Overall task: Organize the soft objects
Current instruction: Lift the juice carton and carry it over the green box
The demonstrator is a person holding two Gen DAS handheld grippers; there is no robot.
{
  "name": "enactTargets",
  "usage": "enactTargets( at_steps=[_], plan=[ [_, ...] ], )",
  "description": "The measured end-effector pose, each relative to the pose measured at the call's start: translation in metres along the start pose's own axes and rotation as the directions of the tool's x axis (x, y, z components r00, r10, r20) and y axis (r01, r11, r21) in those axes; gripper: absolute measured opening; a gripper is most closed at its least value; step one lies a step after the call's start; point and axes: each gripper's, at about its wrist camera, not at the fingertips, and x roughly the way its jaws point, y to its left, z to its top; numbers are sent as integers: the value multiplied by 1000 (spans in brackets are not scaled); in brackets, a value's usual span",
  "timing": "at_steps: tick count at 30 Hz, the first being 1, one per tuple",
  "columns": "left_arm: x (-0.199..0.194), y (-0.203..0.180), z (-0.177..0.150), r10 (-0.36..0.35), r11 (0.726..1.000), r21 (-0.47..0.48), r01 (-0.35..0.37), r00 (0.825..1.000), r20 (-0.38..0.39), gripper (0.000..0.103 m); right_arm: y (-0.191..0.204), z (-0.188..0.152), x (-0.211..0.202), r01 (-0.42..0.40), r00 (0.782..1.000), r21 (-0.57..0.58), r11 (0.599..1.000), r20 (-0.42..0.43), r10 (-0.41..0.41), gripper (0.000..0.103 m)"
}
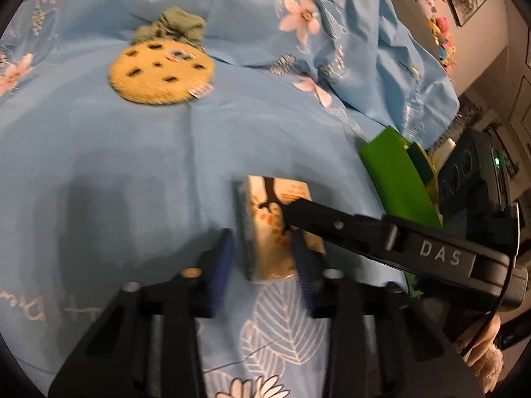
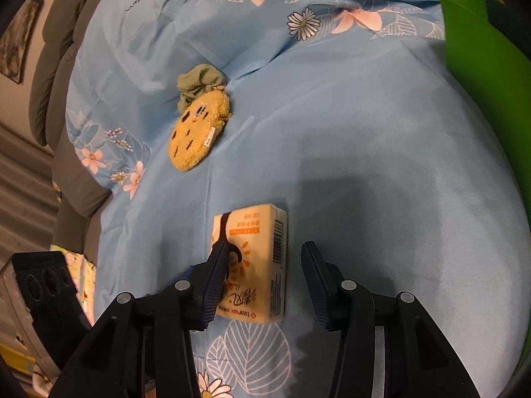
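Note:
A cream and orange tissue pack point(image 2: 262, 258) lies flat on the blue floral bedsheet point(image 2: 381, 165). My right gripper point(image 2: 264, 248) is open over it. Its left finger point(image 2: 215, 275) lies across the pack's top face, and its right finger stands clear of the pack's right edge. In the left wrist view that same pack point(image 1: 265, 219) shows between the fingers of my left gripper point(image 1: 264, 263), which is open and blurred, with a strip of sheet beside its left pad point(image 1: 222, 258). A round cookie plush point(image 1: 161, 73) and a grey-green cloth point(image 1: 172, 28) lie farther off.
A green box point(image 1: 398, 179) with things inside stands at the right edge of the bed, also the green box point(image 2: 481, 66) in the right wrist view. Crumpled sheet folds rise behind it. A person's hand point(image 1: 484, 358) holds the right gripper's body. Small plush toys point(image 1: 438, 30) sit by the wall.

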Motion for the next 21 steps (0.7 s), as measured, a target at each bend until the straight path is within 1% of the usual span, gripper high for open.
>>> enactTargets(
  at_steps=[1,2,3,8,11,14,16,19,21],
  plan=[
    [3,-1,-1,-12,1000,5,12,1000,-10,20,0,0,1,-4,1000,3,1000,-2,4,46],
    [7,-3,-1,-40,999,3,40,999,-19,19,1,0,1,-7,1000,-3,1000,0,7,45],
    [7,-4,-2,-55,998,-2,55,998,-16,19,3,0,0,4,1000,-14,1000,7,-4,45],
    [5,-20,-4,-59,997,56,58,998,5,16,4,0,-15,30,999,-32,999,45,-28,42],
    [-4,-35,-2,-71,993,97,67,997,38,16,11,1,-42,56,992,-63,996,117,-48,42],
    [-16,-58,3,-135,985,122,125,988,74,16,11,1,-81,100,973,-74,992,216,-82,42],
    [-20,-75,6,-164,978,143,150,982,89,16,6,1,-102,118,959,-63,991,267,-97,42],
    [-20,-109,12,-218,962,188,198,971,98,16,-12,3,-140,142,926,-24,990,358,-124,42],
    [-15,-133,15,-253,947,225,227,963,95,16,-26,6,-158,140,909,10,990,395,-133,42]
  ],
)
